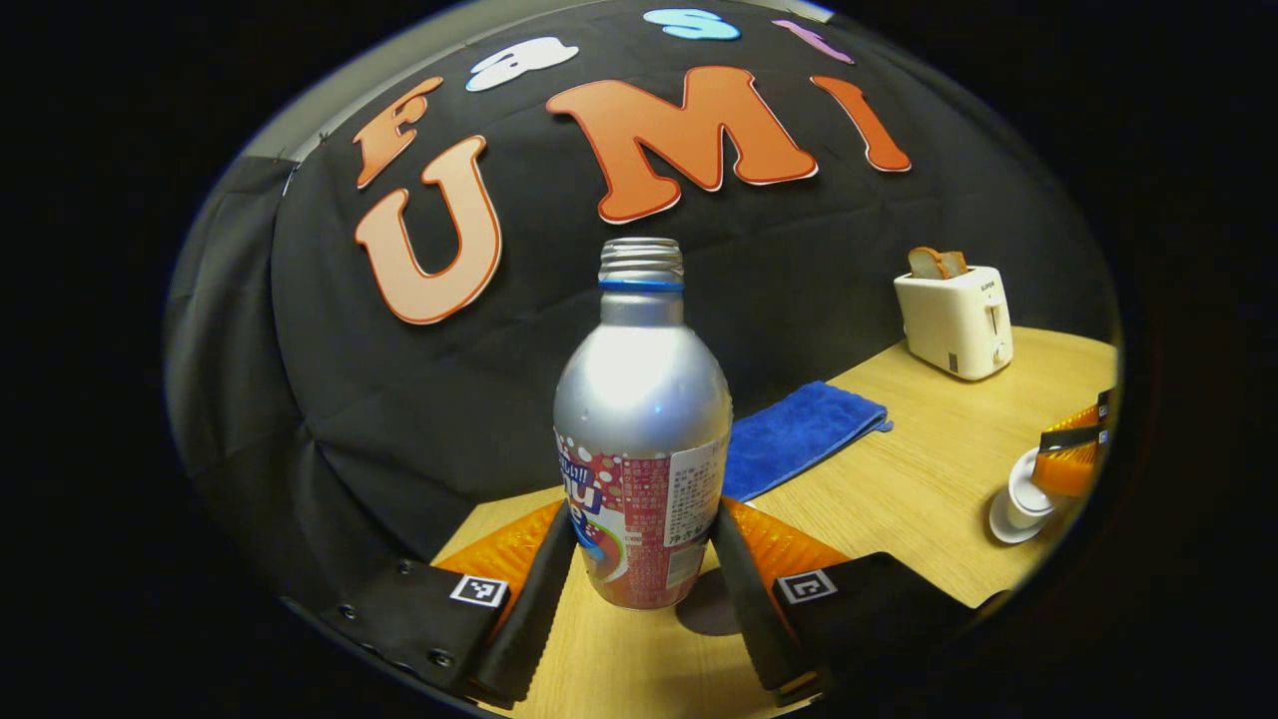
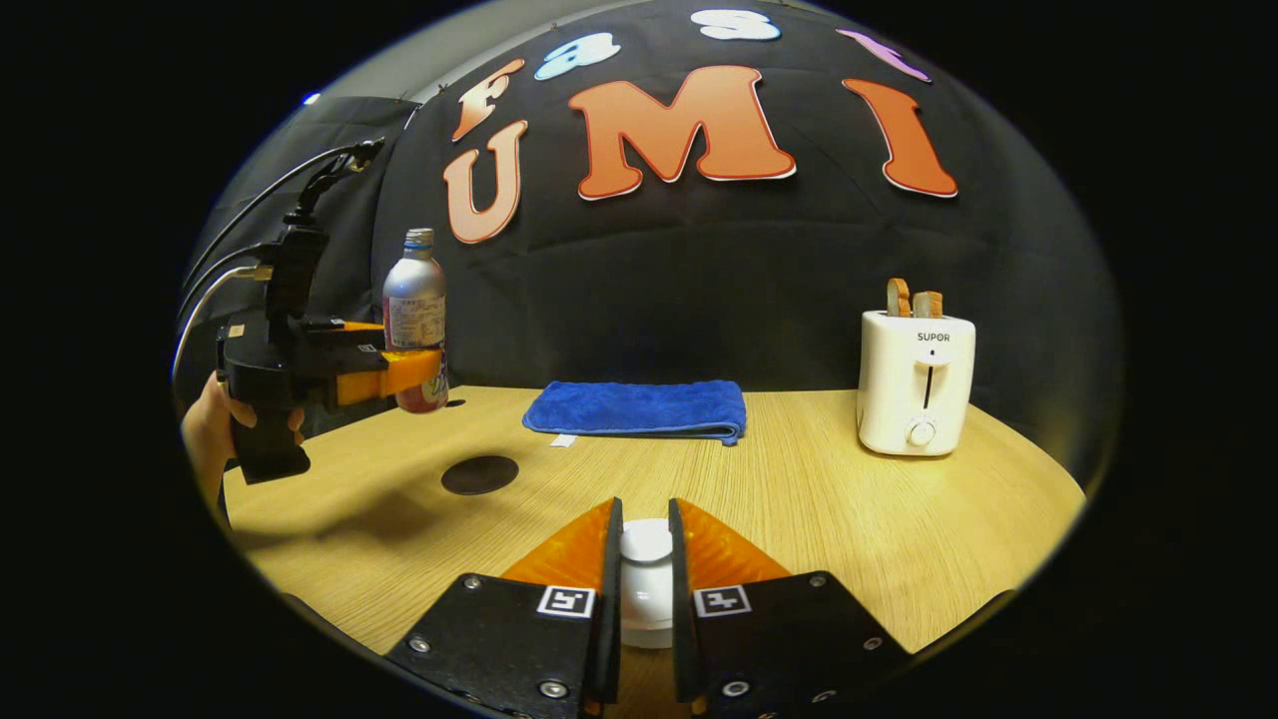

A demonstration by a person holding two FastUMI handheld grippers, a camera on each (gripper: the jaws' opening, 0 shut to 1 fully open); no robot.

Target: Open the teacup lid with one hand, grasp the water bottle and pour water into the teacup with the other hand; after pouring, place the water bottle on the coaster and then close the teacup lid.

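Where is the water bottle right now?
In the right gripper view the water bottle is at far left, held off the table by the left gripper, above and behind the dark coaster.

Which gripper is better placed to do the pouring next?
Left. The left gripper already clamps the water bottle, uncapped and lifted off the table. The right gripper is closed on the teacup lid.

1. Your water bottle (image 1: 642, 419) looks like smooth, brushed metal with a glossy printed wrap.
2. The table (image 2: 799, 499) shows matt, pale wood grain.
3. The blue towel (image 2: 639, 409) is soft, fuzzy cloth.
4. The toaster (image 2: 917, 381) looks like smooth, slightly glossy plastic.
5. The teacup lid (image 2: 646, 544) has a smooth, glazed look.
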